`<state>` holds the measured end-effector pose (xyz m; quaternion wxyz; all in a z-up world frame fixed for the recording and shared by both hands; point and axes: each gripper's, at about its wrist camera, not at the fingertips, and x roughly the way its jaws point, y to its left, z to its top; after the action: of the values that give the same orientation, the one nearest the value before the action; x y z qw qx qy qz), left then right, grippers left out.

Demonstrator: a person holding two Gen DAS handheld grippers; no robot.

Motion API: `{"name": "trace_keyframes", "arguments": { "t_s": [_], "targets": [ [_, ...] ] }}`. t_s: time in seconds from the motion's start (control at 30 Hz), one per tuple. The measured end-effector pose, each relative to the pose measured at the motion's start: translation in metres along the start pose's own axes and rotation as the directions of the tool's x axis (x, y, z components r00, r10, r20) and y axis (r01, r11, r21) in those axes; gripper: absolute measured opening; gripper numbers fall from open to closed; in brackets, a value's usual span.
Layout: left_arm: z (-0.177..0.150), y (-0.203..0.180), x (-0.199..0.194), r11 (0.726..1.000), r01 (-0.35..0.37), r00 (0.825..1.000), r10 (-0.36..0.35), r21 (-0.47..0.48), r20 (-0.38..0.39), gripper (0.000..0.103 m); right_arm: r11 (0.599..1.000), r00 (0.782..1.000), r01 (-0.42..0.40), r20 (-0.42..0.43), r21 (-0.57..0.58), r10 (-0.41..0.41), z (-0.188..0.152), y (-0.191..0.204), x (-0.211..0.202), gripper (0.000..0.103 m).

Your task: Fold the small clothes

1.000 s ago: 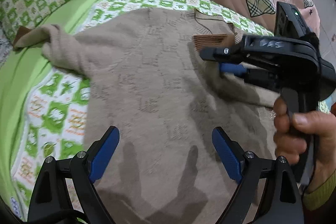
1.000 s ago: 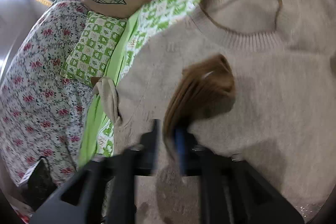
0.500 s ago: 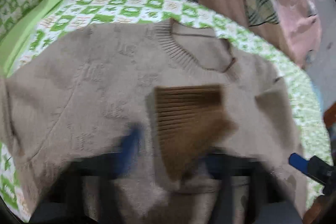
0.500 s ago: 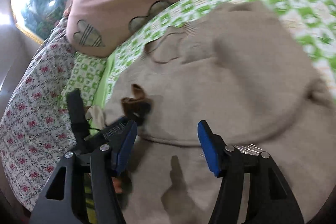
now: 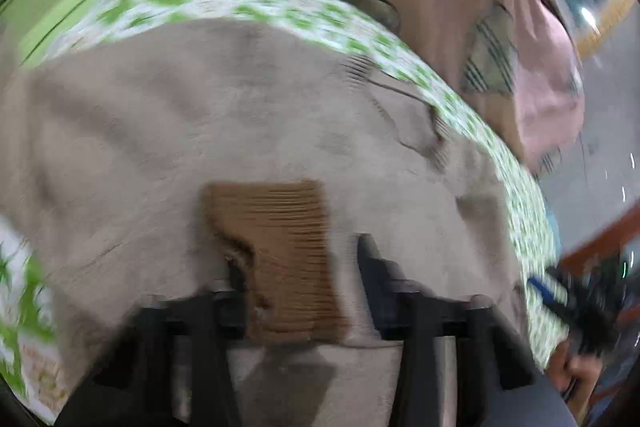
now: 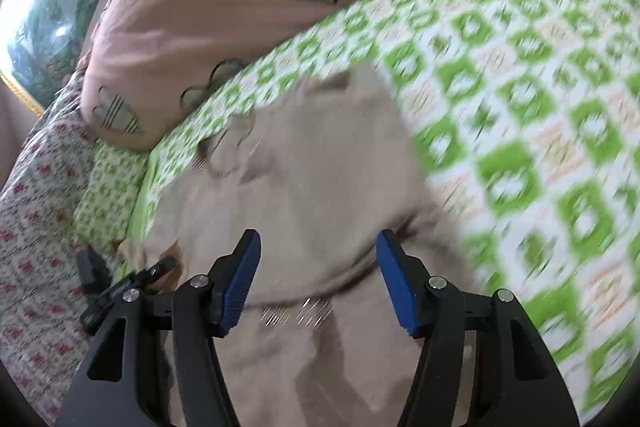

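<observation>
A beige knitted sweater (image 5: 160,147) lies spread on the bed, neckline (image 5: 412,123) towards the pink quilt. One sleeve is folded across its body and ends in a brown ribbed cuff (image 5: 280,227). My left gripper (image 5: 300,267) is shut on that cuff, low over the sweater; the picture is blurred. In the right wrist view the left gripper (image 6: 156,271) shows at the lower left with the cuff at its tips. My right gripper (image 6: 318,279) stands open above the sweater (image 6: 312,167) near its right edge, nothing between its blue pads. It also appears, blurred, as the right gripper (image 5: 560,291) at the far right.
A pink quilt (image 6: 200,7) with plaid hearts is bunched behind the sweater. The green-and-white checked sheet (image 6: 520,107) stretches to the right. Floral bedding (image 6: 32,227) lies at the left. A person's hand (image 5: 580,375) holds the right gripper's handle.
The right gripper let go of the brown cuff, opened and swung away towards the sweater's right edge. The left gripper, open before, moved onto the cuff and closed on it.
</observation>
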<state>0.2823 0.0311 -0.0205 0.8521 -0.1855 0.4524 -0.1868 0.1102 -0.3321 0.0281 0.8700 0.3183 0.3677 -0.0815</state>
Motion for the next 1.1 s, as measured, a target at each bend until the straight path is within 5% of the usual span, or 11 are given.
{"name": "trace_keyframes", "arguments": {
  "t_s": [0.1, 0.3, 0.43, 0.47, 0.53, 0.67, 0.9, 1.03, 1.1],
  "targets": [
    [-0.004, -0.007, -0.02, 0.999, -0.014, 0.997, 0.009, 0.053, 0.082, 0.006, 0.999, 0.999, 0.038, 0.027, -0.008, -0.038, 0.019, -0.009, -0.002, 0.061],
    [-0.017, 0.037, -0.026, 0.998, -0.017, 0.998, 0.021, -0.068, 0.058, 0.006, 0.987, 0.99, 0.134, -0.022, -0.085, -0.136, 0.056, -0.017, 0.041, 0.061],
    [-0.02, 0.033, -0.027, 0.999, -0.04, 0.998, 0.042, -0.032, 0.055, 0.006, 0.978, 0.98, 0.156, -0.104, -0.138, -0.171, 0.062, -0.017, 0.087, 0.061],
    [-0.02, 0.03, -0.026, 0.999, -0.05, 0.997, 0.051, -0.02, 0.05, 0.006, 0.978, 0.982, 0.146, -0.098, -0.15, -0.161, 0.06, -0.016, 0.091, 0.052],
    [-0.019, 0.026, -0.027, 0.998, -0.066, 0.997, 0.066, -0.003, 0.043, 0.006, 0.983, 0.985, 0.126, -0.103, -0.136, -0.14, 0.062, -0.019, 0.088, 0.008],
    [-0.017, 0.005, -0.027, 0.998, -0.033, 0.998, 0.03, 0.049, 0.062, 0.006, 0.981, 0.988, 0.151, 0.046, -0.122, -0.146, 0.068, -0.021, 0.033, 0.008],
    [-0.02, 0.012, -0.012, 0.997, -0.068, 0.998, 0.067, 0.036, 0.016, 0.007, 0.961, 0.965, 0.253, -0.035, -0.115, -0.258, 0.058, -0.037, 0.058, 0.01],
    [-0.023, 0.008, -0.018, 0.991, -0.11, 0.994, 0.108, 0.079, 0.028, 0.009, 0.937, 0.945, 0.326, 0.074, -0.127, -0.319, 0.046, -0.011, 0.024, 0.019],
    [-0.025, 0.009, -0.017, 0.991, -0.116, 0.993, 0.115, 0.071, 0.026, 0.01, 0.945, 0.96, 0.271, 0.126, -0.182, -0.251, 0.031, 0.01, 0.005, 0.023]
  ]
}}
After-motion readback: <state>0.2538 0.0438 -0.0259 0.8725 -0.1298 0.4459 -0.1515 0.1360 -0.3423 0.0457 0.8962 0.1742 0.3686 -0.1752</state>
